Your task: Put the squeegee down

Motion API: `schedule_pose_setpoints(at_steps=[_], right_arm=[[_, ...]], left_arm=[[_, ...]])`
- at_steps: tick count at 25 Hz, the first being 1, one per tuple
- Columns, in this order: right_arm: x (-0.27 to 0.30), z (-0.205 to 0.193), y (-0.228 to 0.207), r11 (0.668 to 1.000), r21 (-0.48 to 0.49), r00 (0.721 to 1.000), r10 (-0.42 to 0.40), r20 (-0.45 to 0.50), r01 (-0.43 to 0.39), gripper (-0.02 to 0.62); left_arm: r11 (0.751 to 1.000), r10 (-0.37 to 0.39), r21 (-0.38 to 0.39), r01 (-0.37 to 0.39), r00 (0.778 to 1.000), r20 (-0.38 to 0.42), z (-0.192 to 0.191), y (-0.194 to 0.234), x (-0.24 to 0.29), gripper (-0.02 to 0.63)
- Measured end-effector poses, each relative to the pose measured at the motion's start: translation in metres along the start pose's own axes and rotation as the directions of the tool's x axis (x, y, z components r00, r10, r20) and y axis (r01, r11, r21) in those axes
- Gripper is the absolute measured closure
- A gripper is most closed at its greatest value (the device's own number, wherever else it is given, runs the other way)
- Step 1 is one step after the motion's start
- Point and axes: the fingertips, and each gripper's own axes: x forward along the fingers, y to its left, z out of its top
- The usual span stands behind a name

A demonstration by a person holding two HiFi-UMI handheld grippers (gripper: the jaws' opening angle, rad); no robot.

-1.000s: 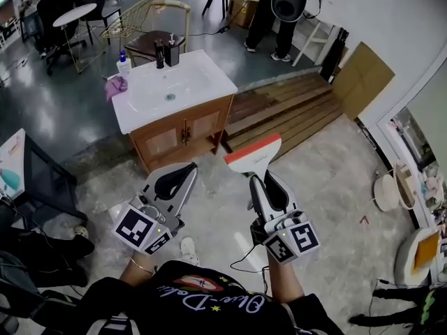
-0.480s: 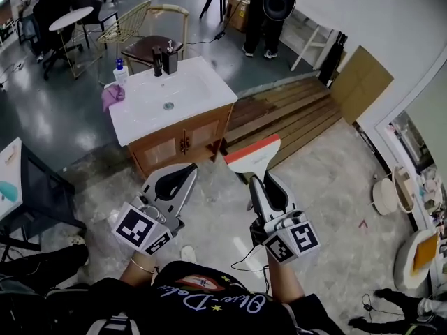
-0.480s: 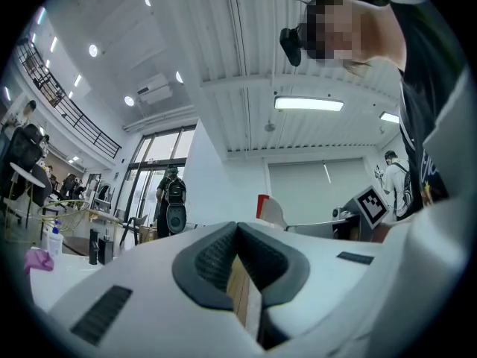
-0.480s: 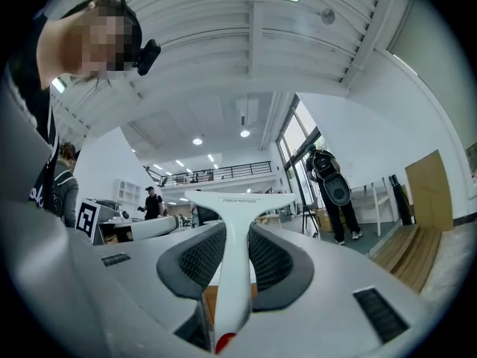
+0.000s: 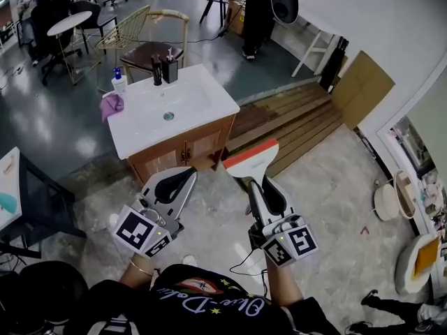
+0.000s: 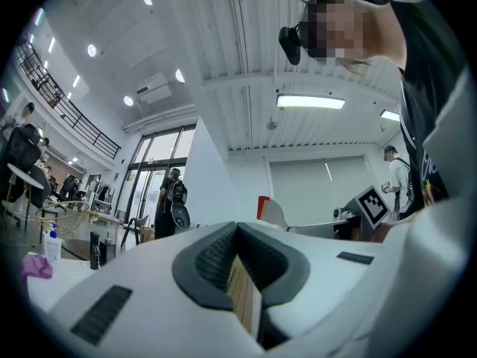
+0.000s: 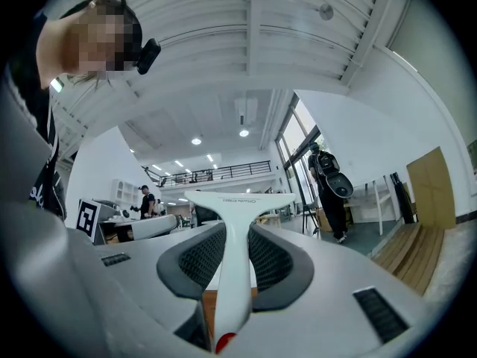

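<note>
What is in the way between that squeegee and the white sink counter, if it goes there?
Nothing visible. The squeegee, clamped in the right gripper, hangs in open air just in front of the sink counter. The bottle, dark holder and pink cloth sit along its far and left edges, off that path.

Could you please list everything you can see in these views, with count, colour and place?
squeegee: one, white with a red edge, in the right gripper
vanity: one, white top on a wood cabinet, ahead on the floor
cloth: one, purple, vanity's left edge
bottle: one, clear with a blue cap, vanity's back left corner
containers: two, dark, back of the vanity
planks: several, brown, floor right of the vanity
cardboard: one sheet, tan, against the right wall
bystander: one, dark clothes, far back
left gripper: one, white, shut, empty
right gripper: one, white, shut on the squeegee
</note>
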Motion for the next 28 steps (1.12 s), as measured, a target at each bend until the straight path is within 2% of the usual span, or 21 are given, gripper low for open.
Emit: schedule_pose_setpoints(at_steps=[13,21,28], right_arm=[[0.025,-0.001,-0.008,0.999,0.014,0.999,0.033,0.009,-0.033,0.494],[0.054,0.002,-0.031,0.992,0.032,0.992,0.123,0.000,-0.123,0.494],[0.074,0.005,-0.054,0.981,0.054,0.982,0.189,-0.007,-0.189,0.494]], left_arm=[[1.000,-0.007,0.003,0.007,1.000,0.007,-0.001,0.010,0.013,0.611],[0.993,0.113,0.028,-0.113,0.994,0.002,-0.001,0.032,0.029,0.609],[0.983,0.176,0.044,-0.176,0.984,-0.002,-0.003,0.038,0.051,0.611]])
